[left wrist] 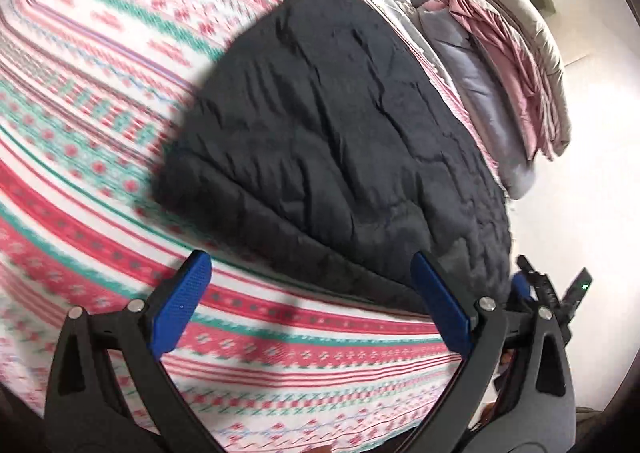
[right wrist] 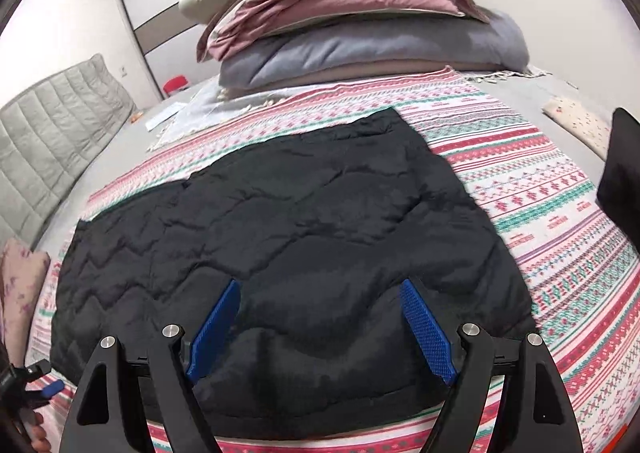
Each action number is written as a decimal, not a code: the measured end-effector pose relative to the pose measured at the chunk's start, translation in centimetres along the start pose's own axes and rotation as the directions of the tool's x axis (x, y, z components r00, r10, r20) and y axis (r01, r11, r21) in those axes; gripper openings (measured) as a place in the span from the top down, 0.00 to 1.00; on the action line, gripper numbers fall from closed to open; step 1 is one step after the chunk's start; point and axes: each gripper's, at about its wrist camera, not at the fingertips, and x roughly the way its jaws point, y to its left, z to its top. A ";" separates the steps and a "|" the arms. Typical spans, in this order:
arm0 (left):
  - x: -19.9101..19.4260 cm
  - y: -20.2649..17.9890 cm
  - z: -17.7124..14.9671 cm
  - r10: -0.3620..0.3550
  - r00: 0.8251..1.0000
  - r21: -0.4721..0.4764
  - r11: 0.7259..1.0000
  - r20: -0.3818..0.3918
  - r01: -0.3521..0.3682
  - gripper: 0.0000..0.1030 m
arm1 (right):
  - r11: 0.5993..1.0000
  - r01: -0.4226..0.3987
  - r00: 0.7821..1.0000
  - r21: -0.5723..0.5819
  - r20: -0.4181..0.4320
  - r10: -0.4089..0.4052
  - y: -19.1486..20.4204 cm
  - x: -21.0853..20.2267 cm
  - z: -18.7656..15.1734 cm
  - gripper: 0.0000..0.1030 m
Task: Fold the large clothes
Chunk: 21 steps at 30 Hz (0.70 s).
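A black quilted garment (left wrist: 340, 133) (right wrist: 280, 213) lies spread flat on a striped pink, green and white blanket (left wrist: 100, 73) (right wrist: 540, 193) that covers a bed. My left gripper (left wrist: 310, 261) is open above the blanket at the garment's near edge, with nothing between its blue pads (left wrist: 188, 293). My right gripper (right wrist: 320, 287) hangs open over the near part of the garment and holds nothing. The right gripper (left wrist: 536, 289) also shows at the right edge of the left wrist view. The left gripper (right wrist: 44, 389) sits at the lower left of the right wrist view.
A stack of folded bedding and pillows (right wrist: 352, 13) (left wrist: 500, 73) stands at the far end of the blanket. A grey padded headboard (right wrist: 52, 133) runs along the left. A dark object (right wrist: 620, 173) juts in at the right edge. A floral cushion (right wrist: 20, 285) lies at the left.
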 end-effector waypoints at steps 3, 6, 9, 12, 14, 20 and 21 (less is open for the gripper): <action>1.0 -0.4 -0.1 -0.093 0.991 0.020 0.996 0.097 0.091 0.03 | 1.000 -0.016 1.000 -0.019 -0.016 0.016 1.1 0.7 -0.2 0.19; 2.4 -0.6 0.1 -0.118 0.984 0.003 0.993 0.133 0.118 0.04 | 0.999 -0.023 0.999 -0.037 -0.040 0.022 2.2 1.7 -0.4 0.19; 3.4 -0.6 0.7 -0.149 0.973 -0.018 0.988 0.176 0.154 0.04 | 0.999 -0.026 0.998 -0.047 -0.057 0.023 3.0 2.3 -0.7 0.19; 3.8 -0.8 1.4 -0.157 0.961 -0.038 0.985 0.229 0.170 0.04 | 0.998 -0.029 0.998 -0.059 -0.054 0.026 3.6 2.3 -0.7 0.19; 4.1 -1.0 2.0 -0.152 0.953 -0.052 0.984 0.262 0.171 0.04 | 0.997 -0.028 0.998 -0.067 -0.051 0.024 3.9 2.3 -0.7 0.19; 4.4 -0.3 3.4 -0.102 0.936 -0.110 0.983 0.337 0.147 0.38 | 0.998 -0.028 0.998 -0.055 -0.052 0.025 4.0 2.3 -0.8 0.19; 4.5 0.0 3.6 -0.104 0.933 -0.124 0.980 0.346 0.155 0.44 | 0.998 -0.025 0.998 -0.054 -0.051 0.023 4.1 2.4 -0.8 0.19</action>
